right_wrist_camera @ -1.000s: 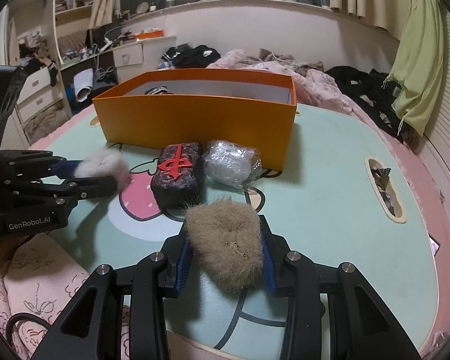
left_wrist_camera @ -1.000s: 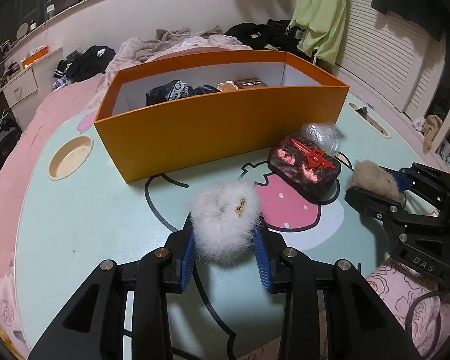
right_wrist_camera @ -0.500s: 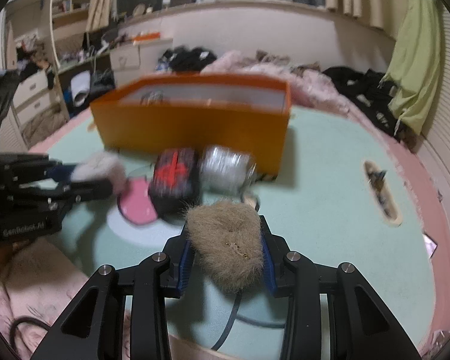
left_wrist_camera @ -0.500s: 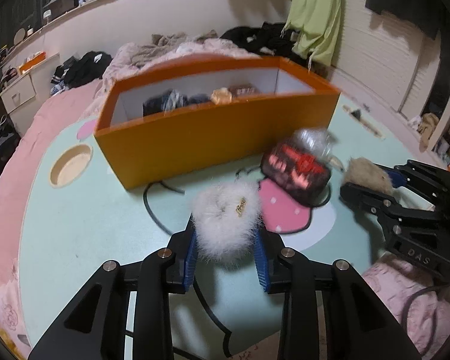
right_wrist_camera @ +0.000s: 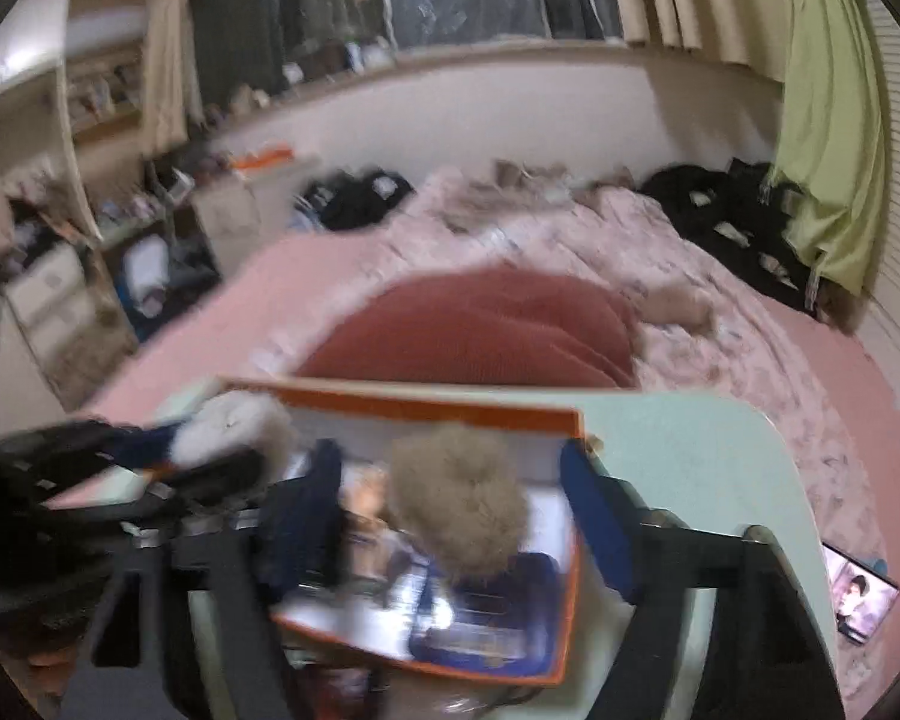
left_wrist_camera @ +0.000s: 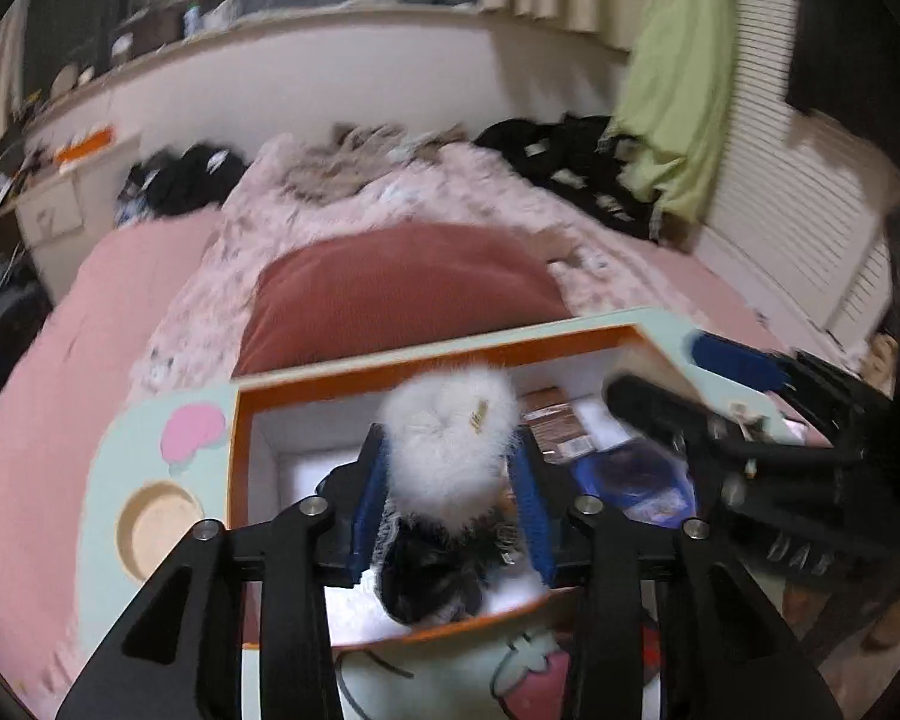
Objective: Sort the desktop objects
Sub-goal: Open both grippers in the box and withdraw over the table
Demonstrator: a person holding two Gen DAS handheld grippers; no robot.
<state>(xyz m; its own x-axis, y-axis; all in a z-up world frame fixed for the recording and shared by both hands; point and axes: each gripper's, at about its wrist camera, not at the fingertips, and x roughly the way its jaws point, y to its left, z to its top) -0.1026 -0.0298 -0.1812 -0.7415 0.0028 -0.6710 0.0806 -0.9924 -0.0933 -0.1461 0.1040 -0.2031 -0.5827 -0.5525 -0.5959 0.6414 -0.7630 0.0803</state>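
My left gripper (left_wrist_camera: 450, 498) sits over the orange box (left_wrist_camera: 390, 363); the white fluffy ball (left_wrist_camera: 450, 450) is between its blue pads, and the pads stand a little wider than it. My right gripper (right_wrist_camera: 450, 504) is over the same box (right_wrist_camera: 450, 411), its jaws spread wide, with the brown fluffy ball (right_wrist_camera: 459, 498) loose between them above the box's contents. The right gripper also shows in the left wrist view (left_wrist_camera: 732, 420), and the left gripper with the white ball shows in the right wrist view (right_wrist_camera: 210, 450). Both views are blurred.
The box holds a dark cloth item (left_wrist_camera: 432, 576), a brown packet (left_wrist_camera: 555, 426) and a blue packet (left_wrist_camera: 636, 474). The mint table (left_wrist_camera: 156, 420) has a round cup recess (left_wrist_camera: 156, 528). A red cushion (left_wrist_camera: 402, 294) and pink bedding lie behind. A phone (right_wrist_camera: 858, 600) lies at the table's right edge.
Both grippers rose from the table front and moved forward over the orange box, carrying the fluffy balls. The right gripper's jaws have spread wide; the left's have widened slightly.
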